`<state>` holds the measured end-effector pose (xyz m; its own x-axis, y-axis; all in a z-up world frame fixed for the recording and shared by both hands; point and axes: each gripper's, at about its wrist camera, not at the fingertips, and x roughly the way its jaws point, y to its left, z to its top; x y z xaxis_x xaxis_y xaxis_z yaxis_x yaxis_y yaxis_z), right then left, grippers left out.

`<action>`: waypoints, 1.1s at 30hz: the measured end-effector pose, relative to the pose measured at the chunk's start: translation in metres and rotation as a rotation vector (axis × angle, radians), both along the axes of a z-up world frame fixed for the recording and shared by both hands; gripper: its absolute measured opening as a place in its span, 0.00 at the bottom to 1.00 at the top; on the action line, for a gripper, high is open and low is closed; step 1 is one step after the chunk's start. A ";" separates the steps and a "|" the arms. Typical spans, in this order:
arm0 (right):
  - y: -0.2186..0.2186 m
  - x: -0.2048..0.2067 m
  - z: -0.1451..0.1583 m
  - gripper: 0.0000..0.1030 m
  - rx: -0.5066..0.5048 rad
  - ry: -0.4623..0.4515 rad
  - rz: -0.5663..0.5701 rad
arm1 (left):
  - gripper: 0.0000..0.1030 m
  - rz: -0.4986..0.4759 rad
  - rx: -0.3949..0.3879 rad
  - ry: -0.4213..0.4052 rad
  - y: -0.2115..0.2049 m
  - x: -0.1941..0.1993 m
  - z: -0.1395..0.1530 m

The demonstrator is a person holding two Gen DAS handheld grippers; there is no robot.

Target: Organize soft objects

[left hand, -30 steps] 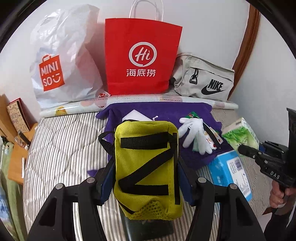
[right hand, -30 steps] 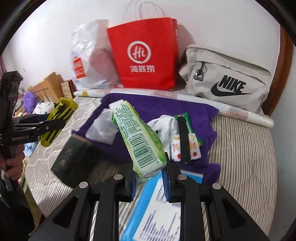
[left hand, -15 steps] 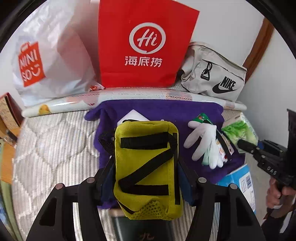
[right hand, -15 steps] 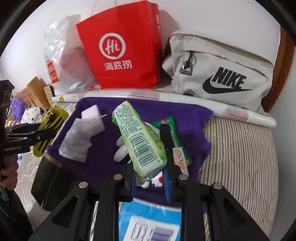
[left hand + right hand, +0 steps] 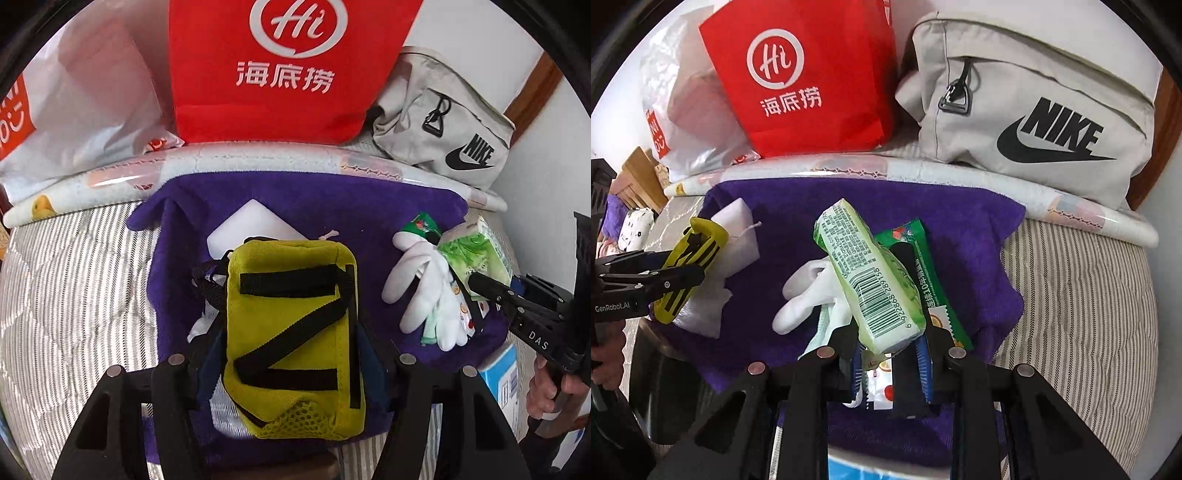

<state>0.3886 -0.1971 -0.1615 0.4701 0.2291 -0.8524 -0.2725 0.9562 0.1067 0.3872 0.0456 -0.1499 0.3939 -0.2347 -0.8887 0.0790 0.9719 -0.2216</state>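
Observation:
My left gripper (image 5: 291, 354) is shut on a yellow pouch with black straps (image 5: 291, 332) and holds it above the purple towel (image 5: 332, 206). My right gripper (image 5: 890, 354) is shut on a green tissue pack (image 5: 871, 280) and holds it over the same towel (image 5: 960, 229). A white glove (image 5: 424, 288) and green snack packets (image 5: 923, 258) lie on the towel under the pack. White sponge pieces (image 5: 255, 225) lie on the towel's left part. The pouch also shows in the right wrist view (image 5: 690, 262).
A red paper bag (image 5: 288, 70), a white Miniso plastic bag (image 5: 74, 103) and a grey Nike bag (image 5: 1034, 99) stand against the wall behind a rolled mat (image 5: 110, 184). A blue box (image 5: 502, 384) lies by the towel's right edge on the striped mattress (image 5: 1089, 277).
Both grippers have moved forward toward the wall with their loads. The pouch and the tissue pack now hang over the purple towel.

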 end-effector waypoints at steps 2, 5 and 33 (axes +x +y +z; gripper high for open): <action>0.001 0.002 -0.001 0.27 -0.007 -0.003 0.004 | 0.66 0.000 -0.036 0.005 0.002 0.003 -0.002; 0.003 0.004 -0.002 0.37 -0.008 -0.005 0.015 | 0.70 0.006 -0.048 0.009 0.002 0.006 -0.004; -0.013 -0.072 0.058 0.61 0.026 -0.118 -0.001 | 0.77 0.040 0.056 -0.061 0.008 -0.070 0.051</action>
<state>0.3164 -0.2101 -0.1037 0.5671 0.2501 -0.7848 -0.2836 0.9538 0.0990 0.3175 0.0537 -0.0990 0.4555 -0.1682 -0.8742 0.0514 0.9853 -0.1628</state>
